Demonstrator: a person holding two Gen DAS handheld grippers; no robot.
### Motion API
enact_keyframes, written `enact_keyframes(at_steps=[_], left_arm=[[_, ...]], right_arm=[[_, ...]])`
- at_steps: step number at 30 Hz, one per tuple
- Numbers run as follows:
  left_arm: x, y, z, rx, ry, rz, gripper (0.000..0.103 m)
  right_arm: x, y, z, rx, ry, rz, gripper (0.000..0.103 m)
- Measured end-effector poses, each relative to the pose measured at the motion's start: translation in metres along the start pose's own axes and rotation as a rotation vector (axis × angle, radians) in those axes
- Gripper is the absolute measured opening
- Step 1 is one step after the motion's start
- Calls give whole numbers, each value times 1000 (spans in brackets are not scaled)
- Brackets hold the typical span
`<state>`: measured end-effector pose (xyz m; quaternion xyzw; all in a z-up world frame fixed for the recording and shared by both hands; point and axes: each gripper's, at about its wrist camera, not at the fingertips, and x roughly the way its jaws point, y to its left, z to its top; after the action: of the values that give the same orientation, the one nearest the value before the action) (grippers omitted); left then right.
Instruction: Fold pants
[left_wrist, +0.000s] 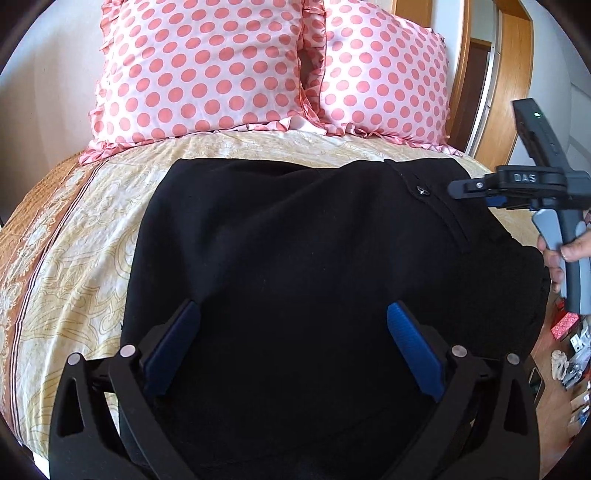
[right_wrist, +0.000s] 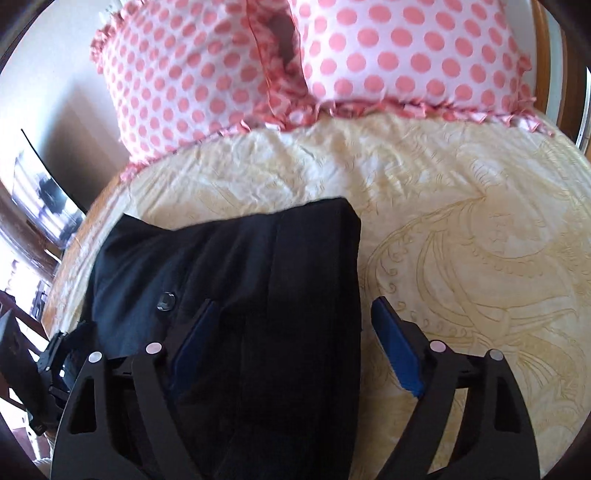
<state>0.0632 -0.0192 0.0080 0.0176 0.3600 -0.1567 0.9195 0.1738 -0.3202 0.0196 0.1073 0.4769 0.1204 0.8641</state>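
Black pants (left_wrist: 295, 258) lie folded flat on the bed, with a button (left_wrist: 421, 191) showing near the far right. My left gripper (left_wrist: 293, 314) is open just above the pants' near part, holding nothing. In the right wrist view the pants (right_wrist: 240, 266) fill the lower left, button (right_wrist: 166, 301) showing. My right gripper (right_wrist: 291, 314) is open, its fingers straddling the pants' right edge, holding nothing. The right gripper also shows in the left wrist view (left_wrist: 476, 186), held by a hand at the pants' right side.
The bed has a cream and tan patterned cover (right_wrist: 461, 240). Two pink polka-dot pillows (left_wrist: 207, 70) (left_wrist: 388, 74) lean at the head. A wooden frame (left_wrist: 465, 74) stands at the far right. Clutter lies on the floor (left_wrist: 569, 354) to the right.
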Motion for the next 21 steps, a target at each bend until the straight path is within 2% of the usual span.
enact_keyframes(at_steps=[6,8,11,17,18,19,21], left_arm=[[0,0,-1,-1,-6,-1,101],[0,0,-1,1,-7,0,101],[-1,-1,0,3,-8,1,101],[0,-1,0,5,-9,4,101],[0,-1,0,5,-9,5,101],[0,-1,0,5,-8,4,101],[0,-1,0,5,-8,4,101]], right_arm=[[10,-7,2,19,41,55,80],[9,-6,0,10,38,73,73],[8,-3,-1,-10,28,66,72],[13,-11,1,16,33,144,74],[13,-10,1,4,27,142,73],[14,-7,0,-22,23,147,64],[10,-2,-1,-55,6,145,56]])
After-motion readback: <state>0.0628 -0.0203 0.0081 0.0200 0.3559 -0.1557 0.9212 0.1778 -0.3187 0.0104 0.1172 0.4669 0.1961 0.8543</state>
